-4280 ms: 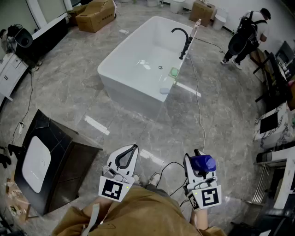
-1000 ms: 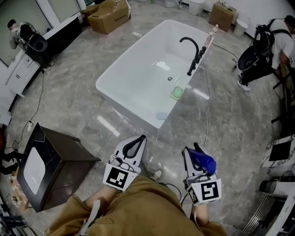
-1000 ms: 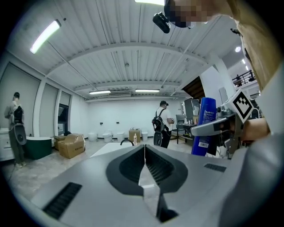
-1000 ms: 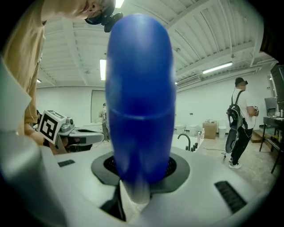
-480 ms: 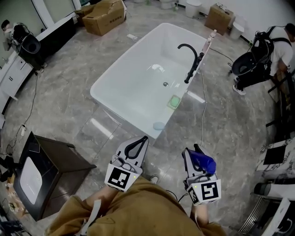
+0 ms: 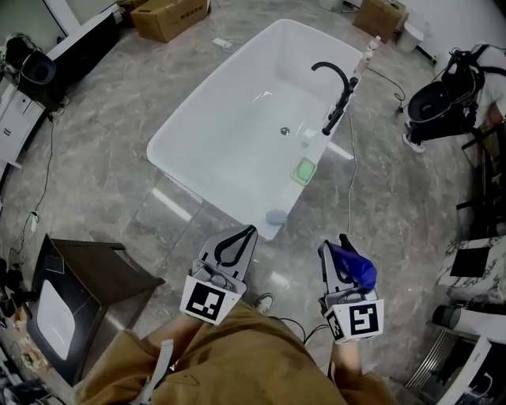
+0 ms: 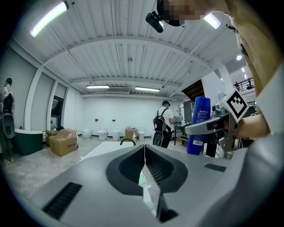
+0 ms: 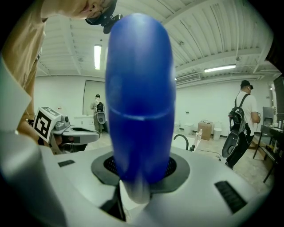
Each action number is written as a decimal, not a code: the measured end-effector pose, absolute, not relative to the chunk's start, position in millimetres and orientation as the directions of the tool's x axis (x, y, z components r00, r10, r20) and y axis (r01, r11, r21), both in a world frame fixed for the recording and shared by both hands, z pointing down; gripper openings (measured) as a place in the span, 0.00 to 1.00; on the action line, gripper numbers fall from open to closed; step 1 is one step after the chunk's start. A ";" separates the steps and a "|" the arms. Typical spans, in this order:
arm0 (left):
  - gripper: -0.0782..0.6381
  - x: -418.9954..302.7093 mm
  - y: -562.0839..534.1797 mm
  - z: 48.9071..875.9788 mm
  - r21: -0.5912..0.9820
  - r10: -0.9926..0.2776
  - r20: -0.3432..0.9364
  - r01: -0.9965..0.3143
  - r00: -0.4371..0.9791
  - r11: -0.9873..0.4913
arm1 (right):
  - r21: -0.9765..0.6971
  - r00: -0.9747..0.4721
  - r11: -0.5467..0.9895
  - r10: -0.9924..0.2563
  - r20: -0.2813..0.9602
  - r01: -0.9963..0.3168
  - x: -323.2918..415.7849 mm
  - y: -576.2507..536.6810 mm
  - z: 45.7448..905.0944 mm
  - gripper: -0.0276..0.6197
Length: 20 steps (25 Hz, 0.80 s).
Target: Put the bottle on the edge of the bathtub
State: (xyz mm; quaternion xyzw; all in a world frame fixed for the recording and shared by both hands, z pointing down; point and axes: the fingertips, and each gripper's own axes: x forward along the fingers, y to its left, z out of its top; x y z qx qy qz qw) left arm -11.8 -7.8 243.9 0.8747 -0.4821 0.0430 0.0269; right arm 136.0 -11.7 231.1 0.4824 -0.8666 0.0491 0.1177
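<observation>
Two grippers, one load: the right gripper is clamped on the blue bottle, which stands upright between its jaws, well short of the tub. The left gripper has its jaws together with nothing in them. Keep the bottle upright on the way to the near rim — the bare ledge between the green pad and the blue disc looks best — and seat it flat before letting go.

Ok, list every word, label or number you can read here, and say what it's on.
Nothing reads clearly.
Blue bottle: white label print, too blurred to read.
Cardboard box: dark print, too small to read.
Marker cubes: square patterns only, no words.
</observation>
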 end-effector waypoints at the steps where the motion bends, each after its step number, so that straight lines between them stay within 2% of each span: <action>1: 0.12 -12.0 -14.1 244.6 0.006 -0.839 0.098 -0.843 0.536 -0.538 | 0.031 -0.504 0.528 -0.825 0.256 -0.849 134.7 -17.7 232.9 0.26; 11: 0.12 -8.3 -66.9 278.9 0.023 -0.805 0.119 -0.813 0.581 -0.582 | 0.046 -0.471 0.505 -0.831 0.295 -0.862 126.8 -71.5 265.0 0.26; 20: 0.12 -4.6 -106.5 310.9 -0.030 -0.790 0.176 -0.799 0.588 -0.601 | 0.028 -0.479 0.512 -0.819 0.315 -0.858 125.3 -121.1 306.2 0.26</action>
